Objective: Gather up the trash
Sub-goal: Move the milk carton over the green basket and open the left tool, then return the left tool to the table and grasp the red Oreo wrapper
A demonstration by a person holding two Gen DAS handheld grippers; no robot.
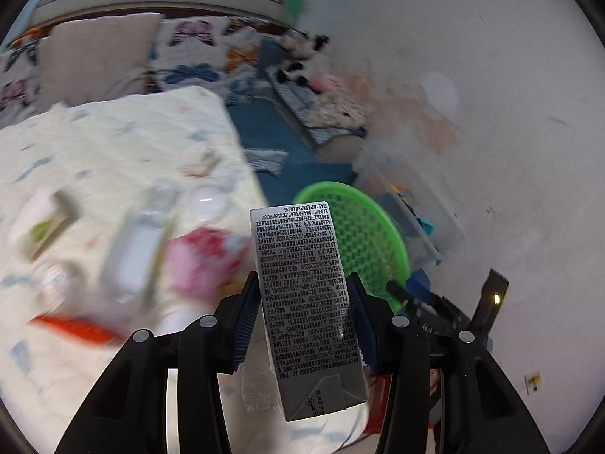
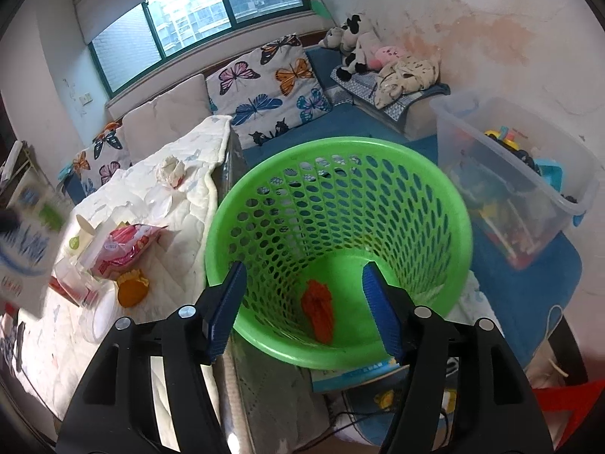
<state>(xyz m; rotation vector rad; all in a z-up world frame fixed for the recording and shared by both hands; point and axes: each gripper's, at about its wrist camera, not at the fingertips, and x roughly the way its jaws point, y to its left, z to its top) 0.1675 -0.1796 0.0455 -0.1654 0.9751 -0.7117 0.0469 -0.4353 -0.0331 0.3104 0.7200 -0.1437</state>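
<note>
In the left wrist view my left gripper (image 1: 304,316) is shut on a silver drink carton (image 1: 306,302) printed with black text, held upright above the quilt. Beyond it stands the green mesh basket (image 1: 372,242). More trash lies blurred on the quilt: a pink wrapper (image 1: 200,261) and a clear bottle (image 1: 140,246). In the right wrist view my right gripper (image 2: 304,308) hangs open over the green basket (image 2: 457,204), nothing between its pads. An orange wrapper (image 2: 319,312) lies on the basket's bottom. On the quilt lie a pink wrapper (image 2: 126,246), an orange piece (image 2: 132,289) and a crumpled tissue (image 2: 172,170).
A white quilt (image 2: 189,227) covers the table left of the basket. A clear plastic bin (image 2: 510,174) of toys stands at the right. Butterfly cushions (image 2: 264,87) and soft toys (image 2: 355,45) line the blue bench under the window. A book (image 2: 355,376) lies under the basket.
</note>
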